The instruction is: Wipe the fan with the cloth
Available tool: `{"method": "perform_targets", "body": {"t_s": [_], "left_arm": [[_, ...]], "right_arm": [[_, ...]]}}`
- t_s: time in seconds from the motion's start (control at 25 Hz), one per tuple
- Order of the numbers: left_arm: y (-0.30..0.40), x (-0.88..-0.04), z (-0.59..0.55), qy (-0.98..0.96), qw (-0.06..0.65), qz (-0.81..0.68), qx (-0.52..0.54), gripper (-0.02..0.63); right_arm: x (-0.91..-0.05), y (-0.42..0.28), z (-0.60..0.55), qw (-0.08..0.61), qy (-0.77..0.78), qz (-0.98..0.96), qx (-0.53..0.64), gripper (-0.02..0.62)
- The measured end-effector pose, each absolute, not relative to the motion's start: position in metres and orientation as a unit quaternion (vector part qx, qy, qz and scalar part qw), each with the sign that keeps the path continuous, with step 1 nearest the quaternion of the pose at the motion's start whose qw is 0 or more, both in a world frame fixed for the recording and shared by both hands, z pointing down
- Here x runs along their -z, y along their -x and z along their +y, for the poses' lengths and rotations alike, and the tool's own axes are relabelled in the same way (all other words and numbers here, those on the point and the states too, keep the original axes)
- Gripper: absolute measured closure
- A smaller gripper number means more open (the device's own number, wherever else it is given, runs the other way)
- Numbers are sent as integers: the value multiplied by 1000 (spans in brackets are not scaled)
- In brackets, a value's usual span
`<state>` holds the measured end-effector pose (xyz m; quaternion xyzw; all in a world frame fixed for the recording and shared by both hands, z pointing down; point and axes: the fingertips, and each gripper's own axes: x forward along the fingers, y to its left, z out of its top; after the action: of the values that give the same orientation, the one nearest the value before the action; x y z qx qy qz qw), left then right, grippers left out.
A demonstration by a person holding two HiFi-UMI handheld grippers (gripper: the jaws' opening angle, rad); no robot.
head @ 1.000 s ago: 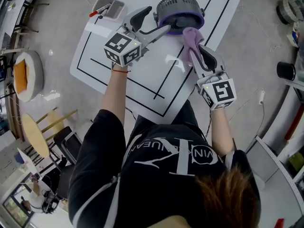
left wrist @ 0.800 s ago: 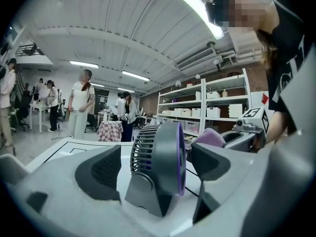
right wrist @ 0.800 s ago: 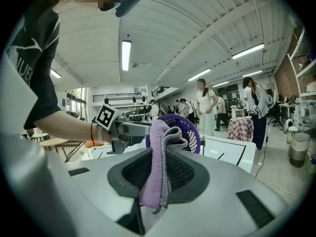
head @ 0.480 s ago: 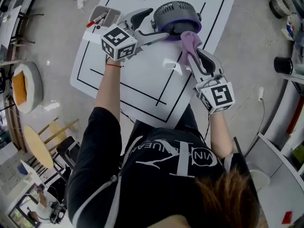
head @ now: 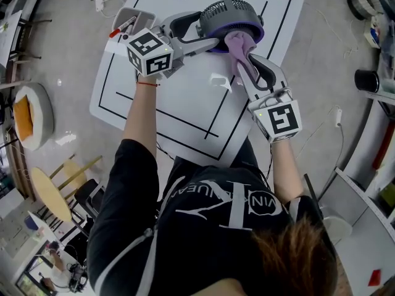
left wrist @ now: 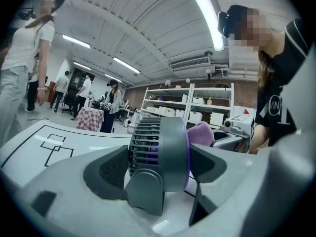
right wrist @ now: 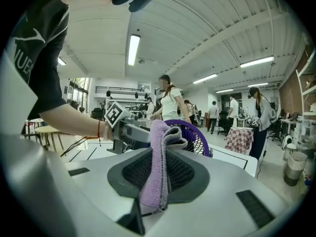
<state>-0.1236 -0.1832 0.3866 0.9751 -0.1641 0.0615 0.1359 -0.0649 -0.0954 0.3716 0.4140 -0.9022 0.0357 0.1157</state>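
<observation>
A small grey fan point(head: 231, 14) with a purple rim stands on the white mat point(head: 185, 103) at the far side. My left gripper point(head: 207, 32) reaches in from the left, and its jaws have just been closing with the fan point(left wrist: 160, 159) between them. Both pads now lie against its sides. My right gripper point(head: 247, 60) is shut on a folded purple cloth point(head: 237, 42), which presses on the fan's near rim. In the right gripper view the cloth point(right wrist: 158, 167) hangs between the pads, with the fan's purple grille point(right wrist: 195, 137) just behind it.
A grey tray point(head: 133, 18) with a red pen sits at the mat's far left corner. Left of the mat are a round stool point(head: 46, 177) and an orange-topped seat point(head: 28, 106). A black cylinder point(head: 365, 79) stands at the right. Several people stand in the background.
The right gripper has carried the cloth a little leftward along the fan's near rim. The left gripper has stayed at the fan's left side and turned slightly.
</observation>
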Motion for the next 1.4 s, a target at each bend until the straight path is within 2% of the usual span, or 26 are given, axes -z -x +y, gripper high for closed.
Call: {"method": "perform_targets", "body": {"t_s": [0.52,0.72,0.96,1.4], "left_arm": [[126,-386,-184,-972,162,-171,-11,236],[126,-387,-185,-972,157,-172,-13,238],[126,-385,-184,-973,152,-174,-13,238],[128,-392,-178,-968,156,-197,-2,233]], "right_arm": [[-364,96,-113,189,-379,-906,-17,515],[-354,75,-126,182,-421,-889,-9,523],[-354,50,-134,219,-476,-851,40,524],[-400,17,-129,230,-527,-816,-57,526]]}}
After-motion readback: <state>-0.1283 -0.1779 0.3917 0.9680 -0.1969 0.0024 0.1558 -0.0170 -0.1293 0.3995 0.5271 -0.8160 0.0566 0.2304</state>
